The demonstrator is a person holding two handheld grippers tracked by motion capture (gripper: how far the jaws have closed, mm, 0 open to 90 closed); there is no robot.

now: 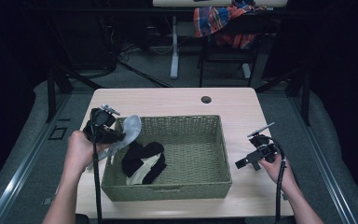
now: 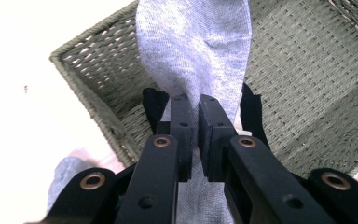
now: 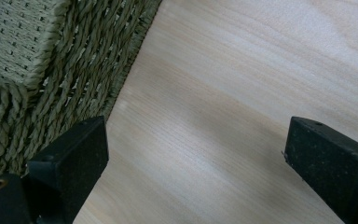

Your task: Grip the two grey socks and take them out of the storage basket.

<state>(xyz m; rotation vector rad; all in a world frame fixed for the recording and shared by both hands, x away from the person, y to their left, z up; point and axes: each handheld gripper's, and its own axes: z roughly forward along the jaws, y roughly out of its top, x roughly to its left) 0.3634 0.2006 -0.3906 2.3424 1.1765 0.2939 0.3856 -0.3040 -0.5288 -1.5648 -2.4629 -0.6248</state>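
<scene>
Left tool (image 2: 193, 105): pinches the grey sock (image 2: 196, 46), hanging long-ways over the basket's (image 1: 168, 189) left wall.
Right tool (image 1: 244, 162): wide, holds nothing, right of the basket.

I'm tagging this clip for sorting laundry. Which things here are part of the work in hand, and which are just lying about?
In use:
- grey sock, pinched in the left gripper
- woven basket
- black and cream socks in the basket

Lying about:
- plaid cloth on the chair behind
- right gripper, open over the table
</scene>
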